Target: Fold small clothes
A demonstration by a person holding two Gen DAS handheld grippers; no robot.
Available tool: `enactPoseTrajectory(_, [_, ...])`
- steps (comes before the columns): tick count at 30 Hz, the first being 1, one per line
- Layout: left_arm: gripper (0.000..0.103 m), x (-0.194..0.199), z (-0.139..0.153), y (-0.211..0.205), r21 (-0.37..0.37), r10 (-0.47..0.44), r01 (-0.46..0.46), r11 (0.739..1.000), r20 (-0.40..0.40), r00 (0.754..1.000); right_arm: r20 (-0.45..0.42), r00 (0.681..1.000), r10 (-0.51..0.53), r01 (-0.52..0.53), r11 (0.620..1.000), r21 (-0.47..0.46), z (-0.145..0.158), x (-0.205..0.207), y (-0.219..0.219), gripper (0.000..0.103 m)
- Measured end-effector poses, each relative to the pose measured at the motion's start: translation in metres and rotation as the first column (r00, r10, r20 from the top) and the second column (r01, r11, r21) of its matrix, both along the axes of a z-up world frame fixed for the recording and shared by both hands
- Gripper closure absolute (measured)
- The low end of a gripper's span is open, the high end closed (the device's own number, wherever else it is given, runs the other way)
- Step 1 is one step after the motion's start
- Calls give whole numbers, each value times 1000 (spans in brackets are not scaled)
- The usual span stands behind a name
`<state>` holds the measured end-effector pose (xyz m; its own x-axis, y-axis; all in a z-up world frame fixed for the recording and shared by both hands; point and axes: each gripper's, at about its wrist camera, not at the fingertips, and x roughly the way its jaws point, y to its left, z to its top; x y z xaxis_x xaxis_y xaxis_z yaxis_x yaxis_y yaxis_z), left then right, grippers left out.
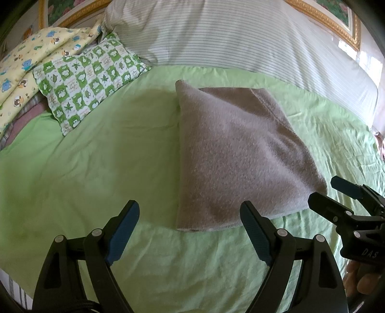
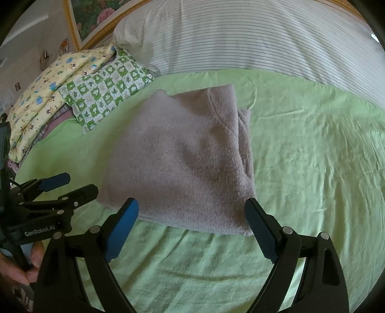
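A grey-pink knitted garment lies folded into a rough rectangle on the green bed sheet; it also shows in the right wrist view. My left gripper is open and empty, hovering just short of the garment's near left edge. My right gripper is open and empty, just short of the garment's near edge. Each gripper shows in the other's view, the right gripper beside the garment's near right corner, the left gripper beside its near left corner.
A green-and-white patterned pillow and a yellow cartoon-print blanket lie at the far left. A large striped white pillow runs along the back below a gold picture frame. Wrinkled green sheet spreads right of the garment.
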<state>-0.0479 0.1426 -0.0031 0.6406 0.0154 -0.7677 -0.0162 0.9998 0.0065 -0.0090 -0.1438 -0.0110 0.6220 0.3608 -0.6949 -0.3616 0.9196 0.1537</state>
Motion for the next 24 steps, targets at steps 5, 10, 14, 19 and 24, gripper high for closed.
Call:
enactPoseTrajectory(5, [17, 0, 1, -2, 1, 0, 0, 1000, 1, 1000, 1, 1000, -3, 3, 1000, 4, 1, 0, 0, 13])
enactPoseTrajectory(10, [17, 0, 2, -2, 2, 1, -1, 1000, 1, 1000, 2, 1000, -4, 4, 1000, 3, 1, 0, 0, 13])
enactPoseTrajectory(14, [17, 1, 3, -2, 2, 4, -4, 1000, 0, 1000, 2, 1000, -5, 5, 1000, 8, 3, 2, -1, 13])
enactPoseTrajectory(19, [17, 1, 5, -2, 2, 4, -4, 1000, 5, 1000, 6, 1000, -9, 9, 1000, 11, 5, 3, -4, 13])
enactPoseTrajectory(24, [17, 0, 6, -3, 6, 3, -3, 1000, 8, 1000, 6, 1000, -13, 13, 1000, 13, 5, 2, -6, 13])
